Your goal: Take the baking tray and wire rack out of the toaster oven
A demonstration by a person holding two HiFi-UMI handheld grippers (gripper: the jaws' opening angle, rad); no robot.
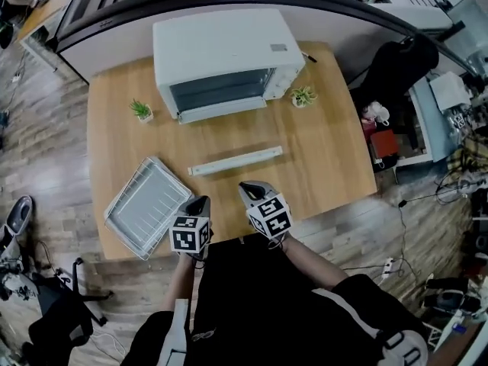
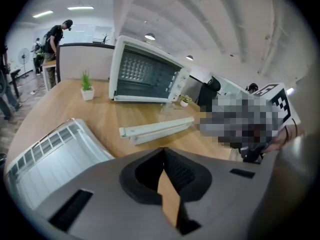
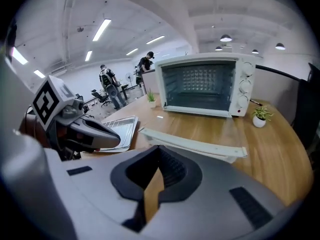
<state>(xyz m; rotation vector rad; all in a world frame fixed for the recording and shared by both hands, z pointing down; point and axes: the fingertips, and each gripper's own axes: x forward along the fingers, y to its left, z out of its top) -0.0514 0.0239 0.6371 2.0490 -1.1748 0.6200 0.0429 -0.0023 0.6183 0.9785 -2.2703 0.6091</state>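
head view, boxy white toaster oven (image 1: 225, 59), rectangular wire rack (image 1: 146, 207), wooden table (image 1: 328, 155)

Toaster oven (image 1: 225, 52): white, rear centre, empty, door down. Wire rack (image 1: 147, 207) on silver baking tray (image 1: 116, 218): flat, table's front-left.

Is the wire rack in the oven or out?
Out: the wire rack lies on the table at its near left corner, apart from the toaster oven.
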